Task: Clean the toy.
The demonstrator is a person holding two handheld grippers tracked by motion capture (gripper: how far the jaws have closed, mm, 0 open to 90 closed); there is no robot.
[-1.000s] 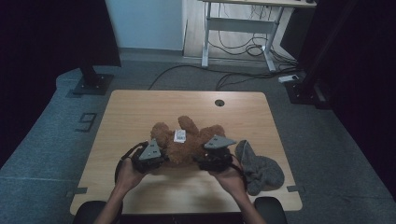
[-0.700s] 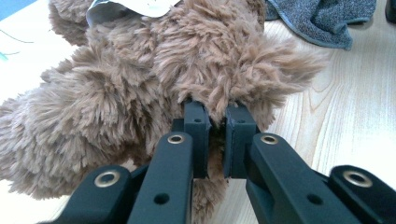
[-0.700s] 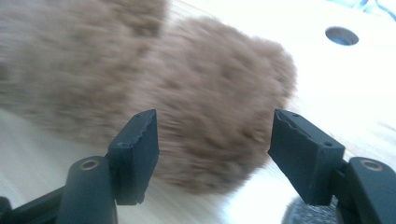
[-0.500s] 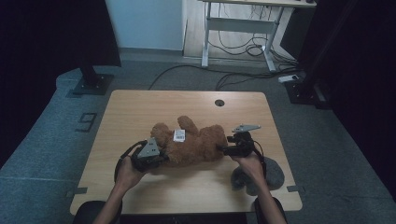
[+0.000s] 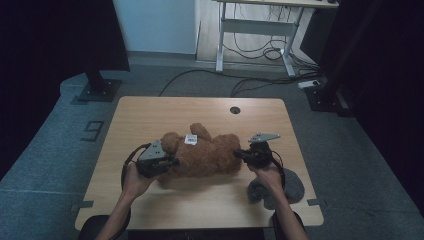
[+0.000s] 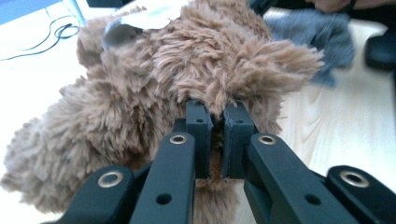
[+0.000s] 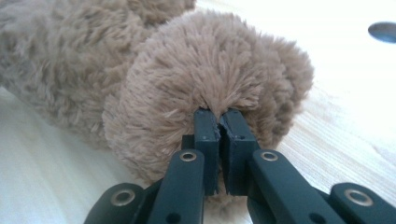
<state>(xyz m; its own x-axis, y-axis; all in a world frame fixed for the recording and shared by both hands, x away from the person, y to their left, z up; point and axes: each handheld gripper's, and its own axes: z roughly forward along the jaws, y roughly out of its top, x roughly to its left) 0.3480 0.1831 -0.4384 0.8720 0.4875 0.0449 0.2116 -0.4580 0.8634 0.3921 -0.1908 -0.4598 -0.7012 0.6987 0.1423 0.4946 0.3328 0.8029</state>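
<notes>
High view: a brown bear (image 5: 205,155) lies mid-desk (image 5: 150,112), left tongs (image 5: 172,161) at one end, right tongs (image 5: 239,153) at the other, grey cloth (image 5: 295,182) near the right hand.

Left gripper view: tongs (image 6: 217,122) pinch fur.

Right gripper view: tongs (image 7: 218,122), having just closed, clamp a fuzzy paw (image 7: 210,70).

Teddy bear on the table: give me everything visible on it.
The teddy bear is a brown plush toy with long shaggy pile, lying across the middle of the wooden table. A white tag sits on its upper side. The left gripper is shut on fur at one end, the right gripper has just closed on a rounded fuzzy part at the other. A grey cloth lies apart, near the right forearm.
</notes>
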